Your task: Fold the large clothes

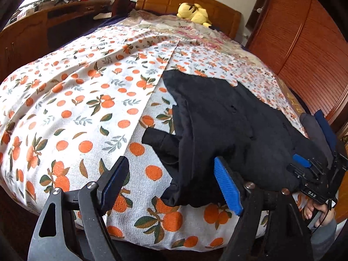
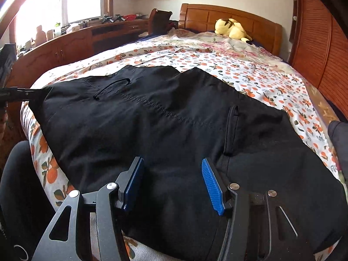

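Right wrist view showing black garment (image 2: 165,119) lying flat across bed (image 2: 250,69), long axis running left-right, directly under half-open, empty right claw (image 2: 174,184), while wide-open, empty left claw (image 1: 171,182) hovering off its left edge.

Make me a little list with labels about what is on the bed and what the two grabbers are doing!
Bed cover: white cloth with an orange-fruit print
Clothing: large black fabric garment spread flat on the cover
Toy: yellow plush animal by the wooden headboard
Left gripper: open, at the garment's edge, nothing between its pads
Right gripper: open above the garment, gripping nothing
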The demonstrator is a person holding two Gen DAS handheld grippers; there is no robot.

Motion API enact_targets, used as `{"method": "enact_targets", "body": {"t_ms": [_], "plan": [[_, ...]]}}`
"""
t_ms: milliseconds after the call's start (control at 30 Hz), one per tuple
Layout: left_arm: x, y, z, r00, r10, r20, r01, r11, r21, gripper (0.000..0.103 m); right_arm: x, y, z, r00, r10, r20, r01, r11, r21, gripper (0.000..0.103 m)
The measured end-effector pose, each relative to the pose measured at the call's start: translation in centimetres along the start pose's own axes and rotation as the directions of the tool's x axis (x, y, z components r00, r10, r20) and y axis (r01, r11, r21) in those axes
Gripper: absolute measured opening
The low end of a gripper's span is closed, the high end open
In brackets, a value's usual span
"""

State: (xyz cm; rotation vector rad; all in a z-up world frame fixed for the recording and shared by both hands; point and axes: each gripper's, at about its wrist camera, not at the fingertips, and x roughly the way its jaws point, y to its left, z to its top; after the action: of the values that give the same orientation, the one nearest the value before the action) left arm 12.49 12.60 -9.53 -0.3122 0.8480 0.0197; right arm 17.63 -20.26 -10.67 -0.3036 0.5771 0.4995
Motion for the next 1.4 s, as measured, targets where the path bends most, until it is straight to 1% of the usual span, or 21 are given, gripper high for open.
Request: {"method": "enact_targets", "body": {"t_ms": [167,233,267,300,333,400,467,533,600,700,767,833,900,1000,1100,1200,1300,1400], "plan": [[1.4,0.9,-1.3,0.998,-0.023,-0.058,0.02,0.998,-0.056,0.08,-0.2,0.6,0.2,1.0,-0.017,0.0,0.017,1.0,-0.019,0.057],[1.5,0.7,-1.8,0.998,-0.015,-0.054,0.013,0.999,-0.047,0.08,-0.3,0.7,0.3,1.0,-0.019,-0.002,0.019,1.0,-0.021,0.057],[1.4,0.5,-2.0,0.999,-0.009,-0.05,0.007,0.999,-0.036,0.077,-0.3,0.8,0.3,1.0,-0.02,-0.002,0.02,1.0,-0.022,0.057],[1.4,0.3,-2.1,0.998,-0.017,-0.052,0.015,0.999,-0.029,0.069,-0.4,0.8,0.2,1.0,-0.02,-0.001,0.02,1.0,-0.024,0.057],[1.5,0.2,-2.1,0.998,-0.033,-0.061,0.032,0.999,-0.028,0.064,-0.6,0.7,0.1,1.0,-0.019,0.001,0.019,1.0,-0.025,0.057],[1.5,-0.1,-2.0,0.995,-0.062,-0.075,0.06,0.998,-0.029,0.05,-0.7,0.7,0.0,1.0,-0.018,0.004,0.018,1.0,-0.026,0.057],[1.6,-0.2,-1.8,0.992,-0.089,-0.088,0.085,0.996,-0.041,0.04,-0.7,0.7,0.0,1.0,-0.016,0.007,0.017,1.0,-0.026,0.057],[1.7,-0.5,-1.6,0.991,-0.093,-0.098,0.089,0.995,-0.045,0.033,-0.8,0.7,-0.1,1.0,-0.013,0.007,0.014,1.0,-0.025,0.057],[1.4,-1.1,-1.3,0.99,-0.097,-0.102,0.093,0.995,-0.036,0.018,-0.9,0.5,-0.1,1.0,-0.01,0.005,0.01,1.0,-0.022,0.057],[-0.2,-3.1,-0.1,0.996,-0.061,-0.057,0.063,0.998,0.029,0.014,-1.3,0.0,0.0,1.0,0.0,0.001,0.0,1.0,-0.006,0.057],[-2.0,-5.3,1.1,0.999,-0.045,-0.003,0.045,0.995,0.092,0.013,-1.6,-0.6,0.0,1.0,0.006,0.001,-0.006,1.0,0.015,0.057],[-3.6,-7.4,2.4,0.998,-0.046,0.045,0.04,0.989,0.142,0.013,-2.2,-1.3,-0.1,1.0,0.005,0.008,-0.006,0.999,0.033,0.057],[-5.3,-10.2,3.7,0.994,-0.074,0.086,0.056,0.979,0.195,0.013,-3.1,-2.3,-0.3,1.0,-0.015,0.019,0.014,0.999,0.045,0.057],[-6.5,-13.9,5.1,0.988,-0.105,0.115,0.071,0.961,0.268,0.013,-4.7,-4.2,-0.8,0.998,-0.042,0.044,0.039,0.996,0.078,0.057],[-6.7,-18.6,6.2,0.982,-0.149,0.119,0.101,0.935,0.339,0.013,-6.0,-6.6,-1.5,0.995,-0.078,0.055,0.07,0.989,0.133,0.057],[-6.3,-24.0,6.4,0.973,-0.203,0.105,0.144,0.9,0.411,0.013,-7.1,-9.3,-2.1,0.993,-0.102,0.065,0.087,0.976,0.201,0.057],[-5.2,-28.6,6.1,0.965,-0.251,0.073,0.19,0.864,0.466,0.013,-8.2,-11.9,-2.8,0.988,-0.14,0.066,0.119,0.957,0.264,0.057],[-3.7,-32.5,5.1,0.96,-0.278,0.034,0.222,0.829,0.513,0.012,-9.3,-14.1,-3.6,0.982,-0.177,0.065,0.148,0.937,0.317,0.057]]}}
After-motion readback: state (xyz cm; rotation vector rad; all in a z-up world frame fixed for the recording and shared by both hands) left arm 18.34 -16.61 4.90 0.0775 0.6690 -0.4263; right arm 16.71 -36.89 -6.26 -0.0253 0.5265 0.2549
